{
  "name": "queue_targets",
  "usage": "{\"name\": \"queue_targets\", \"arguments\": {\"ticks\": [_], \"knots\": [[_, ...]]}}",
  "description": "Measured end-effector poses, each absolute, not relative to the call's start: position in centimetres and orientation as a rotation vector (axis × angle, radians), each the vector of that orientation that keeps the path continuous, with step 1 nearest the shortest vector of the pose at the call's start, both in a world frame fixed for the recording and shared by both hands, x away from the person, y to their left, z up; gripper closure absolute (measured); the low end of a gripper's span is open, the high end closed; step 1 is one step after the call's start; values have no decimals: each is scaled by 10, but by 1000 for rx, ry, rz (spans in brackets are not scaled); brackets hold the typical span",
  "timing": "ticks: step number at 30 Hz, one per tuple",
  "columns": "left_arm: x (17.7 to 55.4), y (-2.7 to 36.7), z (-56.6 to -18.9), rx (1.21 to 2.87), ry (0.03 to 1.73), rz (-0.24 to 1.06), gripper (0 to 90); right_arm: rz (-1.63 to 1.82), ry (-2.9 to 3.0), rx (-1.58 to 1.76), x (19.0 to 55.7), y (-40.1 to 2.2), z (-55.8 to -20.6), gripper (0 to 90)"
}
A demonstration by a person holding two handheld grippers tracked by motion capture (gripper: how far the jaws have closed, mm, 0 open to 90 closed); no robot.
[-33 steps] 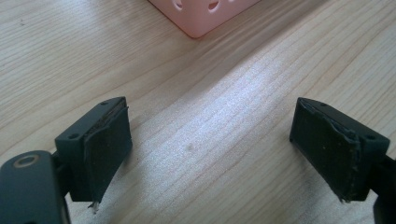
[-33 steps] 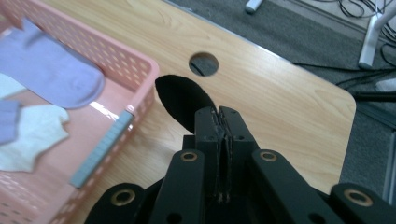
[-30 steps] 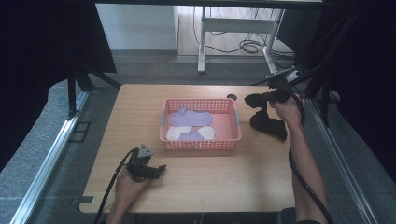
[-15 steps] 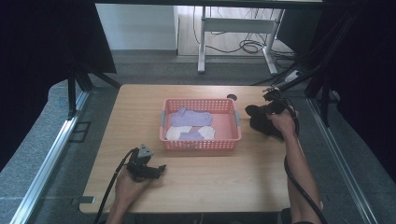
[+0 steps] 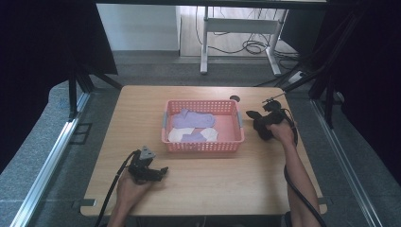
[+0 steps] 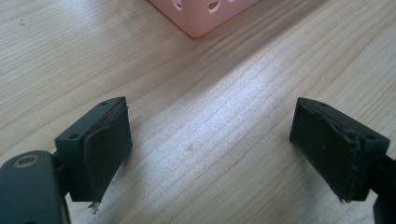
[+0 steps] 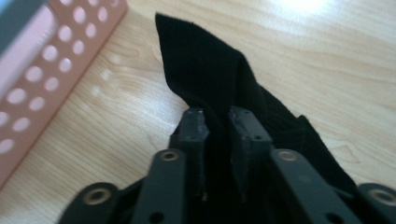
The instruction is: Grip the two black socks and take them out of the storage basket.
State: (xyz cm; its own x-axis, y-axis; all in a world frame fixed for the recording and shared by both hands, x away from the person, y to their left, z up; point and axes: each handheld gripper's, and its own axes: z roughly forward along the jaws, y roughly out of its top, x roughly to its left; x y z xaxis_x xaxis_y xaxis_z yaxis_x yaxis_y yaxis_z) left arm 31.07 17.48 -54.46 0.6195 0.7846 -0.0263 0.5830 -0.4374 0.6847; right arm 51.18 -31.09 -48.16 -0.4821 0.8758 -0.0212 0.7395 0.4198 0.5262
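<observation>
- Lying on the table (image 5: pixel 227 189) just right of the pink basket (image 5: pixel 203 146), the black cloth (image 7: pixel 210 70) sits between my right gripper (image 7: pixel 217 116) jaws.
- My right jaws have just been opening; a narrow gap remains, with the fabric still between them, and I cannot tell whether the pads still press on it.
- My left gripper (image 6: pixel 210 144) has its jaws spread wide over bare wood, near the basket corner.
- Purple and white socks (image 5: pixel 194 118) lie inside the basket.

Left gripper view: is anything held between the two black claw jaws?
No, the left claw stands wide open, with only bare light wooden table between its jaws and the pink plastic basket corner farther off.
</observation>
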Motion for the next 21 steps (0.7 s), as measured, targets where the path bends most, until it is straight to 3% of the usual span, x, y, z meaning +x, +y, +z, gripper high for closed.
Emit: {"name": "queue_targets", "arguments": {"ticks": [9, 21], "knots": [[311, 175, -545, 2175, 1068, 390, 124, 708, 2382, 1349, 507, -306, -469, 491], [311, 175, -545, 2176, 1068, 390, 124, 745, 2386, 1277, 495, -300, -453, 337]]}}
